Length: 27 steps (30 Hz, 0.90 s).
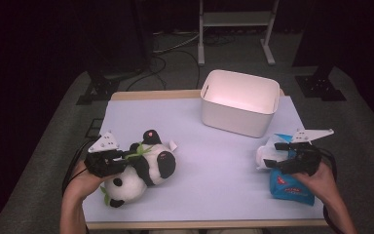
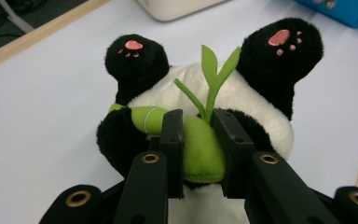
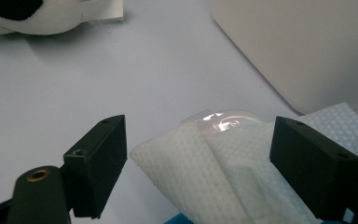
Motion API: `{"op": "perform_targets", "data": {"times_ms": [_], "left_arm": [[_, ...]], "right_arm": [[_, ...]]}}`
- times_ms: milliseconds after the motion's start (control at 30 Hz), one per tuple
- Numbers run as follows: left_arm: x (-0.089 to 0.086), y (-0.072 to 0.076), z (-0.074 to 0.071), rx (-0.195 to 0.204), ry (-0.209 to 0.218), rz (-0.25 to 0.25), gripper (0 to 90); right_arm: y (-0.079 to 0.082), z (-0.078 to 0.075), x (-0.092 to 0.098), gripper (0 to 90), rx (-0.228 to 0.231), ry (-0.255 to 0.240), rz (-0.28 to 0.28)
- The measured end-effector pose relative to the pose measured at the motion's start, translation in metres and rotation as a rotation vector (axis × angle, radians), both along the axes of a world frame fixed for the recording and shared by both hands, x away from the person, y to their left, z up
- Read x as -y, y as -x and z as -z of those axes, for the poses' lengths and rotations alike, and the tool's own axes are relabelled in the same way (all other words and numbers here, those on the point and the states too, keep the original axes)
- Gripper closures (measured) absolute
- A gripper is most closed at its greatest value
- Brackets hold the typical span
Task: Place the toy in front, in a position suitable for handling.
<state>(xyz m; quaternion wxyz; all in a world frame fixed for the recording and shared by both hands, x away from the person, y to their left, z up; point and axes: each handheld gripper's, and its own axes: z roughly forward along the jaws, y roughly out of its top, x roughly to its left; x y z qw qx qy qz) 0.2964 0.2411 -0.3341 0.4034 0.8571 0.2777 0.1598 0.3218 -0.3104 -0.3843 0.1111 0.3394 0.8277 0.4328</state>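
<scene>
Jaws of the left gripper [image 2: 199, 140] pinch the green bamboo stalk [image 2: 200, 149] sewn to the plush panda [image 1: 146, 170]; those of the right gripper [image 3: 198, 172] stand spread, with the white wipe [image 3: 223, 172] between them and neither pad pressing on it. By size: the worktop [image 1: 214, 165] carries a white bin [image 1: 238, 102] at 12 o'clock, open side up. The panda lies on its back at 8 o'clock, black feet with pink pads raised. A blue wipes pack [image 1: 292, 187] lies at 4 o'clock, well apart from the panda, the wipe sticking out of it just beside the bin.
</scene>
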Motion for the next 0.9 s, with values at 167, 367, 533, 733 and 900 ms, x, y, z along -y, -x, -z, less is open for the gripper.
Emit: {"op": "perform_targets", "data": {"times_ms": [167,367,533,733,900], "left_arm": [[0.008,-0.002,-0.004,0.002,-0.011,0.024,74.7],[0.019,-0.007,-0.01,0.006,-0.027,0.053,74.7],[0.033,-0.011,-0.017,0.013,-0.044,0.086,74.6],[0.053,-0.017,-0.021,0.016,-0.066,0.135,74.6],[0.072,-0.021,-0.026,0.017,-0.077,0.177,74.6]], "right_arm": [[0.001,-0.002,0.001,17.6,0.0,-0.004,0.001],[0.002,-0.002,0.002,17.6,0.0,-0.005,-0.003],[0.002,-0.004,0.003,17.7,0.003,-0.008,-0.004],[0.003,-0.004,0.005,17.6,0.003,-0.01,-0.004],[0.003,-0.005,0.006,17.7,0.002,-0.011,-0.006]]}}
